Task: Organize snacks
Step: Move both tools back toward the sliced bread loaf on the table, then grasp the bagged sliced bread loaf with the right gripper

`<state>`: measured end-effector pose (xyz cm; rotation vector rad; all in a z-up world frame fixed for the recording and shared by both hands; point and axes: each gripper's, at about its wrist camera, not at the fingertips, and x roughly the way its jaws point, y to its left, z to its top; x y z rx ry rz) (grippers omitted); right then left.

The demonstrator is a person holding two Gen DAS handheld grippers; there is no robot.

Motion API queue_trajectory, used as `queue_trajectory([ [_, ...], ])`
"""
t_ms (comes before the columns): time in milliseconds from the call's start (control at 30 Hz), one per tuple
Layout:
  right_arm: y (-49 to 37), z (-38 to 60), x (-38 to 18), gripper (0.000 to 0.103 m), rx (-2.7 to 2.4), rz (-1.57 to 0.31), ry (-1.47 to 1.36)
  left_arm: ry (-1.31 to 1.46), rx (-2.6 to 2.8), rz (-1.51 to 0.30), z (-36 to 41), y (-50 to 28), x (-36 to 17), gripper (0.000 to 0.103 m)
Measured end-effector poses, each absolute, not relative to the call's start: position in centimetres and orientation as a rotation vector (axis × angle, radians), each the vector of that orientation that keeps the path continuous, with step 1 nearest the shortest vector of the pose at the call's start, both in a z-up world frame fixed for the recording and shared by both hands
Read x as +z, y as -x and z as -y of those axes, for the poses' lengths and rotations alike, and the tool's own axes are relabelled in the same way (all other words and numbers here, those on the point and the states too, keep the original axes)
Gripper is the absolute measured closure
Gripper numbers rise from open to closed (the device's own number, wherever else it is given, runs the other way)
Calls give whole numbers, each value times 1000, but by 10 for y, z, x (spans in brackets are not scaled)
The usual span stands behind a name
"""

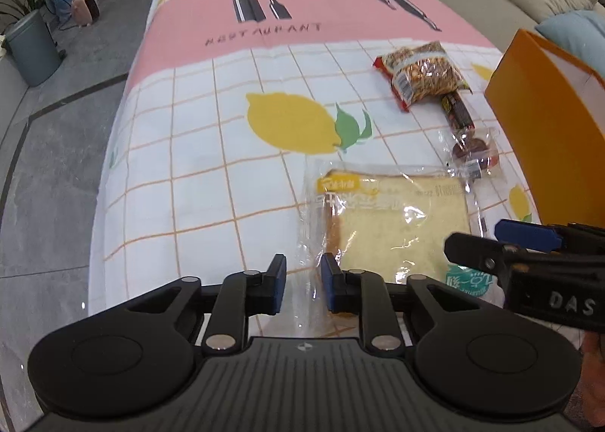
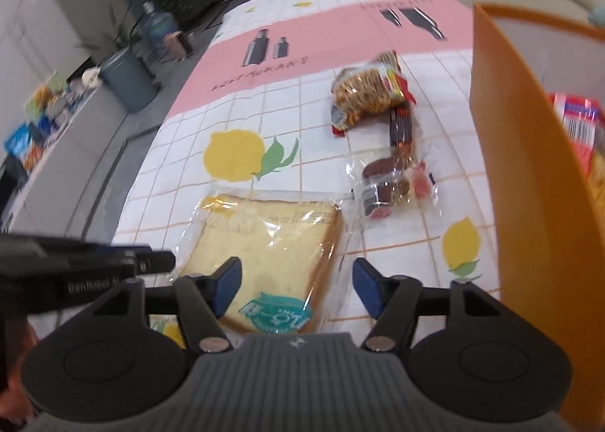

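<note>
Left to right across the surface [image 1: 196, 182], which is covered by a lemon-print cloth. The left gripper [image 1: 302, 282] hangs at the near edge, its blue pads a narrow gap apart with only the clear margin of a wrapper showing between them; they pinch nothing that can be made out. Just to its right lies the wrapped bread slice [image 1: 397, 220], flat on the cloth. The right gripper [image 2: 297, 288] hovers over the near end of that slice with its jaws spread wide, gripping nothing. Farther back lie three more items in a loose row: a clear packet of dark round snacks [image 2: 393, 186], a small dark bar [image 2: 401, 126] touching it, and a bag of mixed nuts [image 2: 368, 95] at the far end. At the far right stands the orange box [image 2: 529, 175], open at the top, with a red-and-yellow packet [image 2: 580, 122] already inside.

Progress, as judged: at least one snack is stowed; four remain on the cloth, the bread nearest both grippers and probably next. The box's tall near wall stands between the loose snacks and its interior, so each item must be lifted over it. The two grippers crowd the same corner of the bread.
</note>
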<state>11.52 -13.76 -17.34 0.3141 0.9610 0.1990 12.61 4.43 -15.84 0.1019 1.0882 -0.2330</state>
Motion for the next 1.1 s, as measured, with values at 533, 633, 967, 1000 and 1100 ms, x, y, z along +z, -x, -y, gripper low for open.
queue_trajectory([
  [533, -123, 120, -202, 41, 176, -903, -374, -148, -216, -1129, -34, -129, -173, 96],
  [633, -124, 125, -201, 54, 163, -902, -394, -163, -214, -1126, -32, -128, -173, 97],
  [967, -109, 121, -163, 83, 189, -822, -283, -177, -199, -1140, -35, -126, -168, 97],
  [1000, -107, 120, -157, 84, 198, -811, -268, -159, -203, -1144, -37, -124, -166, 96],
  [1100, -99, 116, -143, 87, 216, -790, -235, -141, -195, -1134, -39, -120, -157, 96],
])
